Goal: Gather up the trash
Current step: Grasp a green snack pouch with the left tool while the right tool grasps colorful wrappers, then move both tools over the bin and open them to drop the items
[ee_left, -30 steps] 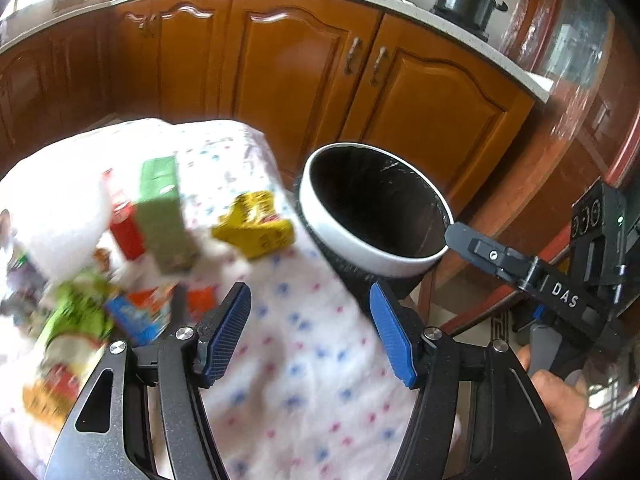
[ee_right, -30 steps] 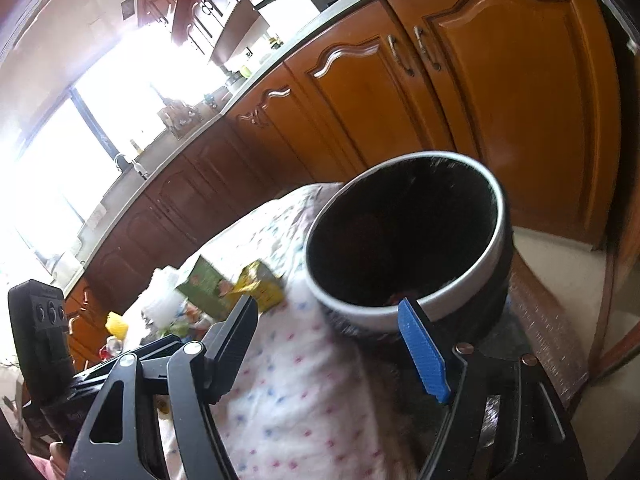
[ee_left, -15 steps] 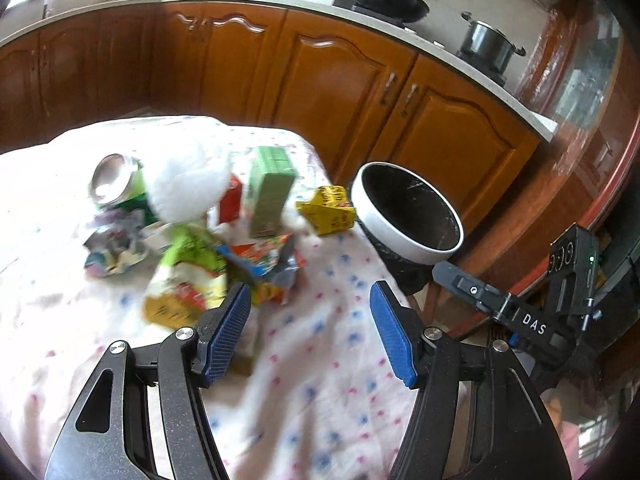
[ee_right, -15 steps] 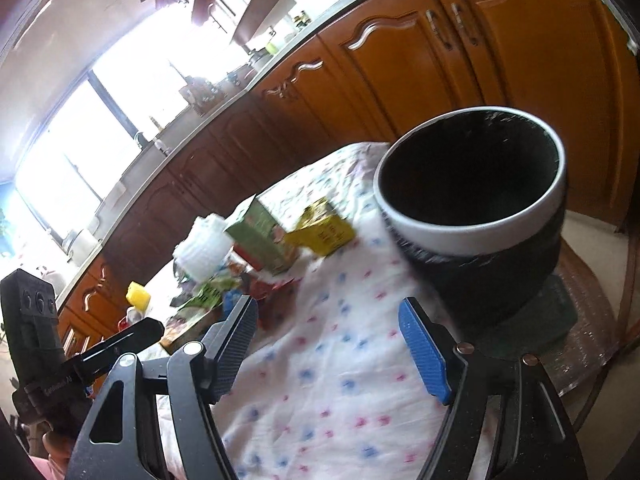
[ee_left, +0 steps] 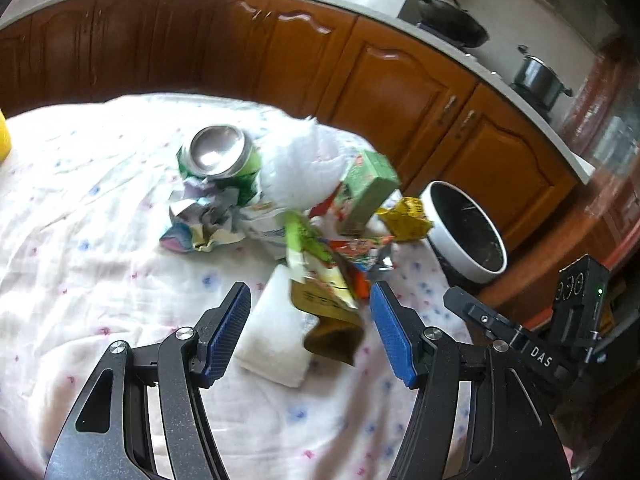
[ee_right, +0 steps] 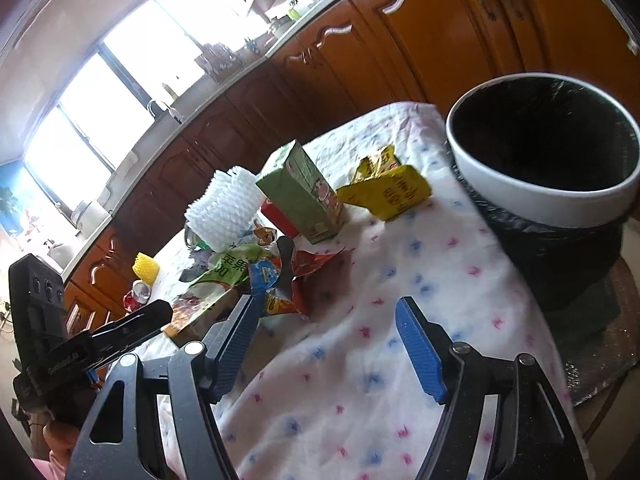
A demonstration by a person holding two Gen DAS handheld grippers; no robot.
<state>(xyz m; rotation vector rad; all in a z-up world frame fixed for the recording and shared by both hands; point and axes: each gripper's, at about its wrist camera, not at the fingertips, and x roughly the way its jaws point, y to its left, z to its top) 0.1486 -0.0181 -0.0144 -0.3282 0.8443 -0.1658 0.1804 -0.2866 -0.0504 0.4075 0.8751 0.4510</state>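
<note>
The trash pile (ee_left: 304,216) sits mid-tabletop on the dotted white cloth (ee_left: 100,240): a crushed green can (ee_left: 218,158), a crumpled wrapper (ee_left: 204,220), a green carton (ee_right: 304,196) standing upright, and a yellow packet (ee_right: 390,192) nearest the bin (ee_right: 548,160), which stands just off the cloth's edge. A folded white napkin (ee_left: 276,332) lies right ahead of the left gripper (ee_left: 310,332), jaws apart and empty. The right gripper (ee_right: 328,344) has just been closing its jaws, with nothing between them but cloth. Wooden cabinets (ee_left: 400,88) run behind.
</note>
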